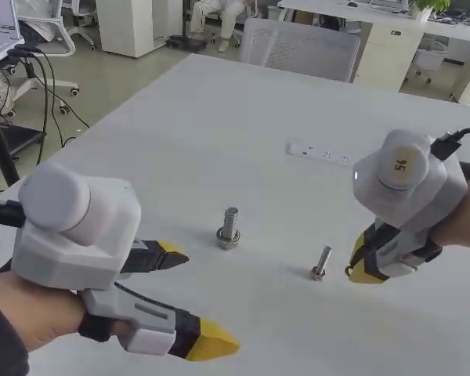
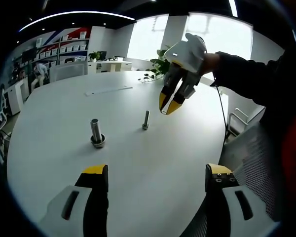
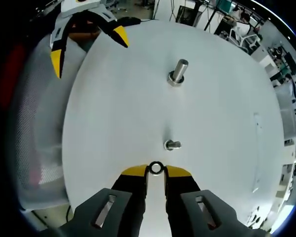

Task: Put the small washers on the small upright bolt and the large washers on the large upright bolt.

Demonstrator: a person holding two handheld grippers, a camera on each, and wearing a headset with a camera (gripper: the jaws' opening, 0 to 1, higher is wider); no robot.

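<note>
On the white table (image 1: pixel 219 117), the large upright bolt (image 1: pixel 229 229) stands near the middle. The small upright bolt (image 1: pixel 321 264) stands to its right, well apart from it. Over to the right gripper (image 1: pixel 364 272): it hovers just beside the small bolt, tips pointing down at the tabletop. Its own view shows the jaws pinched nearly together on a washer (image 3: pixel 156 168), a little ring caught right between the yellow tips. It looks like one of the small ones, though that is hard to judge from here. In that view the small bolt sits just ahead of the ring, and the large one is farther on. The left gripper (image 1: pixel 196 301) is held low at the near edge with its jaws spread wide and nothing between them, aimed across the table toward both bolts. A white power strip (image 1: pixel 319 153) lies flat farther back.
</note>
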